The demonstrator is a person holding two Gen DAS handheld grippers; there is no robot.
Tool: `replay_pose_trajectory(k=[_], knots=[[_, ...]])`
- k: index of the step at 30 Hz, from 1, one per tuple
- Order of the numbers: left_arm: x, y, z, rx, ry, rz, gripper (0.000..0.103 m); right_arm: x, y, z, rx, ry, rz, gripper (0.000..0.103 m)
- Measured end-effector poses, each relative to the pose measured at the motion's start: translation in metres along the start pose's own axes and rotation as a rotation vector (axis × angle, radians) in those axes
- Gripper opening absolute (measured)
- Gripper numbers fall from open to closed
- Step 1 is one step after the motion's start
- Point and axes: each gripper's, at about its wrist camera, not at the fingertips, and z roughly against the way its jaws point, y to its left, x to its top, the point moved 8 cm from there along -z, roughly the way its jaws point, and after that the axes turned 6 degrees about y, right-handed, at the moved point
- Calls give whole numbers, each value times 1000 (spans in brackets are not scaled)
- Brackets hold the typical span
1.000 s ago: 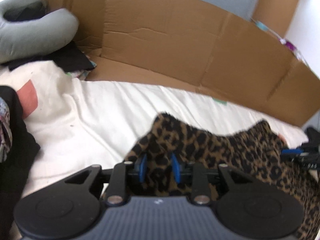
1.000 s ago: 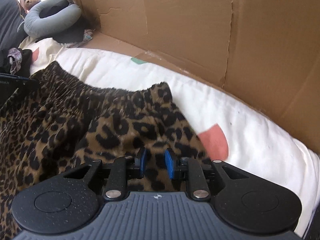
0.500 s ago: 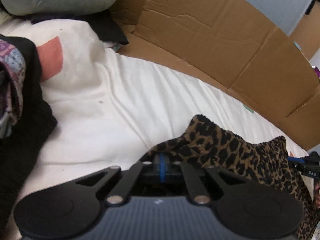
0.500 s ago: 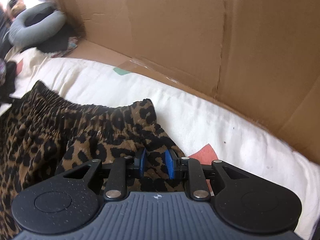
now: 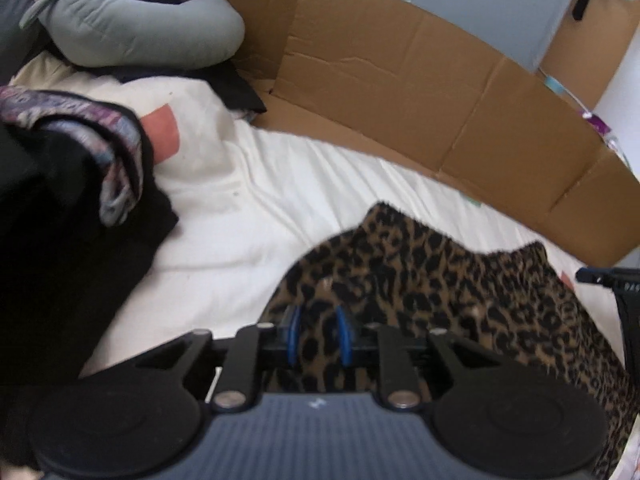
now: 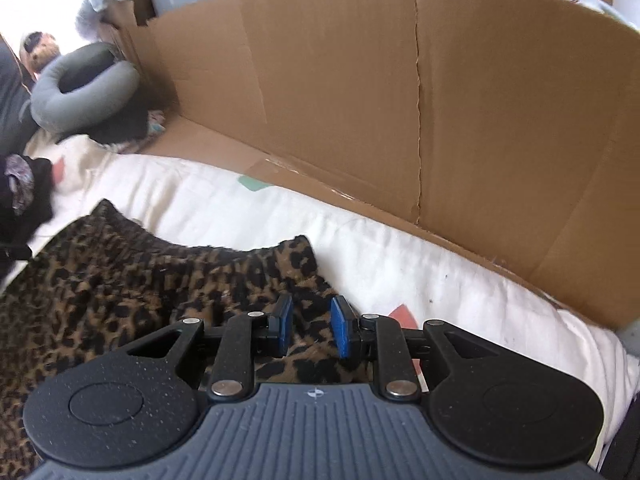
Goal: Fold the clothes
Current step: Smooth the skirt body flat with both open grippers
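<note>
Left wrist view: the left gripper (image 5: 318, 336) sits low over the near left part of the garment (image 5: 460, 292), a leopard-print piece lying on the white sheet (image 5: 248, 248). Its jaws are opening, with printed cloth showing between the blue pads (image 5: 295, 334); the pads look apart from the fabric rather than pinching it, though motion blur makes that hard to be sure of. The cloth rises to a peak at its far left corner and sags in the middle, with a fuzzy far edge. A dark pile (image 5: 72, 216) with a patterned lining lies to the left, well apart from the garment, and a grey cushion (image 5: 136, 28) sits at the far corner against the cardboard (image 5: 420, 92).

Right wrist view: the right gripper (image 6: 310, 330) has its fingers part-way apart, cloth lying between and under them near the garment's right corner (image 6: 300, 256); whether they press on it I cannot tell. The gathered far edge runs leftward, slack and rumpled.

By my judgement the folding has barely started: the garment lies spread in one wrinkled layer with no crease made, so smoothing and every fold remain to do
</note>
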Motion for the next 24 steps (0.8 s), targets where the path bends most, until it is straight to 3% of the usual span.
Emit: replay_pose_trajectory(k=[7, 14, 19, 24], knots=[[-32, 27, -8, 71, 65, 16, 16, -45, 8, 20, 12, 55, 19, 28], [-53, 51, 13, 117, 81, 11, 16, -93, -4, 41, -6, 123, -23, 28], [-65, 60, 38, 136, 75, 21, 22, -116, -18, 58, -28, 143, -46, 28], [-78, 62, 56, 168, 67, 9, 50, -134, -28, 67, -44, 166, -83, 28]])
